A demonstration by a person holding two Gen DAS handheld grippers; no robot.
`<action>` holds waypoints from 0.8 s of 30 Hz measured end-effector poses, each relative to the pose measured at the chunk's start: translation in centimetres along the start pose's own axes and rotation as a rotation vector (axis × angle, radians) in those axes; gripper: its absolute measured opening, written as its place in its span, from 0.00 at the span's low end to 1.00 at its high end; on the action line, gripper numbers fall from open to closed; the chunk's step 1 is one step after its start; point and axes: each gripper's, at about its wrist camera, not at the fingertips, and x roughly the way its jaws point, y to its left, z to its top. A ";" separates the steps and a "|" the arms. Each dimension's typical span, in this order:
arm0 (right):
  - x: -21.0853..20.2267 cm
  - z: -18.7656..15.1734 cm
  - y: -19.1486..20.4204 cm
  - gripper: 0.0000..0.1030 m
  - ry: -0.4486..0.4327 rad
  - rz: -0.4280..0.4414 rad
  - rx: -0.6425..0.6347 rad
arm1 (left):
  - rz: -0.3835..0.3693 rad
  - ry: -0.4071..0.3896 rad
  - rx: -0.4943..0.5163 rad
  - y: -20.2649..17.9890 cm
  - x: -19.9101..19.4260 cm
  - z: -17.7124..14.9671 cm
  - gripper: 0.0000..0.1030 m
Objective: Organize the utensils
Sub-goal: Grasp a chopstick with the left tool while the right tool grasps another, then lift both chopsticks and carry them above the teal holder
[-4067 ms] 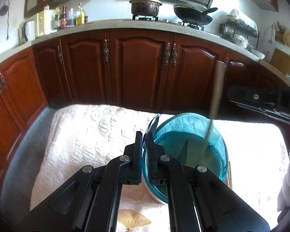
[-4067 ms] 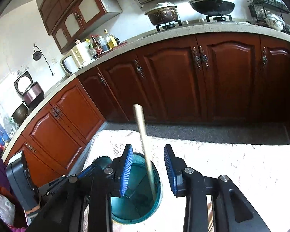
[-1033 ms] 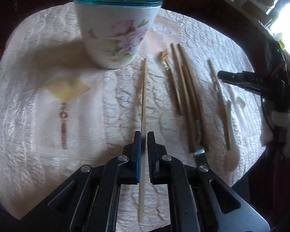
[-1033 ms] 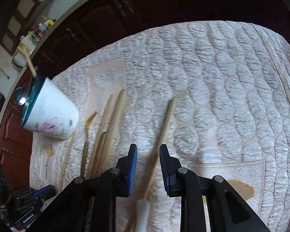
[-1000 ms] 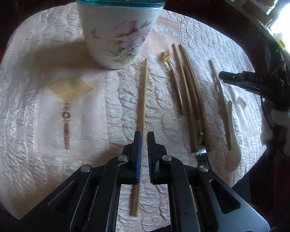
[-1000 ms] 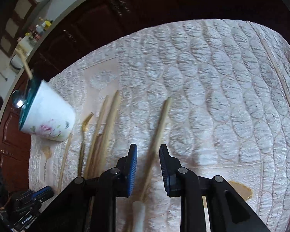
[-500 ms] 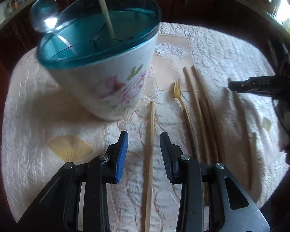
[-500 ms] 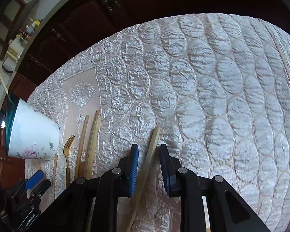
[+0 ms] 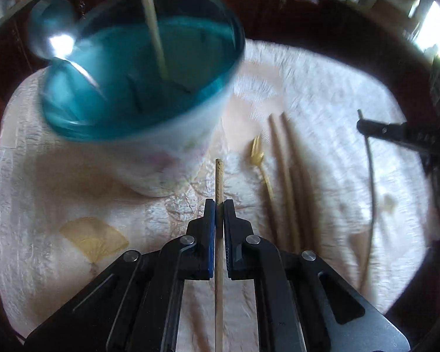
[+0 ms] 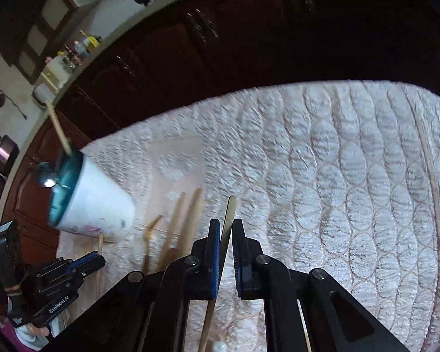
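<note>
Between hand-held gripper (image 9: 217,202) pads: thin pale chopstick (image 9: 219,176).

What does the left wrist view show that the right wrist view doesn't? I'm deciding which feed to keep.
Only the left wrist view looks into the teal-rimmed holder, showing its dividers. Only the right wrist view shows the kitchen cabinets and the cloth's far side. Both show the holder, the spoon and stick standing in it, the gold fork, and each tool shut on a wooden utensil: left tool, right tool.

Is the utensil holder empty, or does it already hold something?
Not empty: the utensil holder already holds an upright chopstick and a metal spoon.
</note>
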 end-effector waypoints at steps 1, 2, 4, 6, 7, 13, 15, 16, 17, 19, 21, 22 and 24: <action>-0.9 0.0 0.6 0.07 -0.018 0.009 -0.011 | -0.021 -0.015 -0.008 0.4 -1.0 0.1 0.04; -1.5 0.1 1.1 0.07 -0.030 0.016 -0.021 | -0.033 -0.036 -0.014 0.8 -2.2 0.1 0.04; -3.0 0.1 2.0 0.06 -0.057 0.031 -0.038 | -0.041 -0.067 -0.018 1.0 -4.0 0.0 0.04; -4.4 -0.1 2.9 0.06 -0.081 0.046 -0.056 | -0.059 -0.096 -0.025 1.5 -6.0 -0.2 0.04; -5.1 -0.3 3.3 0.06 -0.093 0.050 -0.066 | -0.065 -0.111 -0.029 1.7 -7.0 -0.2 0.04; -8.9 -0.8 5.0 0.05 -0.152 0.065 -0.113 | -0.099 -0.184 -0.048 3.2 -12.2 -0.7 0.04; -9.4 -1.0 5.7 0.05 -0.164 0.067 -0.128 | -0.112 -0.204 -0.054 3.6 -13.4 -0.7 0.04; -9.6 -1.0 5.9 0.05 -0.168 0.070 -0.137 | -0.114 -0.215 -0.055 3.8 -13.9 -0.9 0.04; -9.9 -1.0 6.3 0.05 -0.172 0.072 -0.147 | -0.116 -0.225 -0.056 3.6 -14.5 -1.0 0.04; -10.8 -0.8 6.8 0.05 -0.181 0.077 -0.167 | -0.122 -0.244 -0.057 3.8 -15.9 -1.0 0.04; -11.3 -0.5 7.7 0.05 -0.194 0.083 -0.188 | -0.130 -0.263 -0.060 3.8 -17.1 -0.4 0.04; -11.6 -0.4 8.1 0.05 -0.201 0.087 -0.196 | -0.134 -0.272 -0.064 3.9 -17.7 -0.2 0.04; -11.9 0.1 9.0 0.05 -0.213 0.097 -0.207 | -0.138 -0.290 -0.069 4.0 -18.8 0.3 0.04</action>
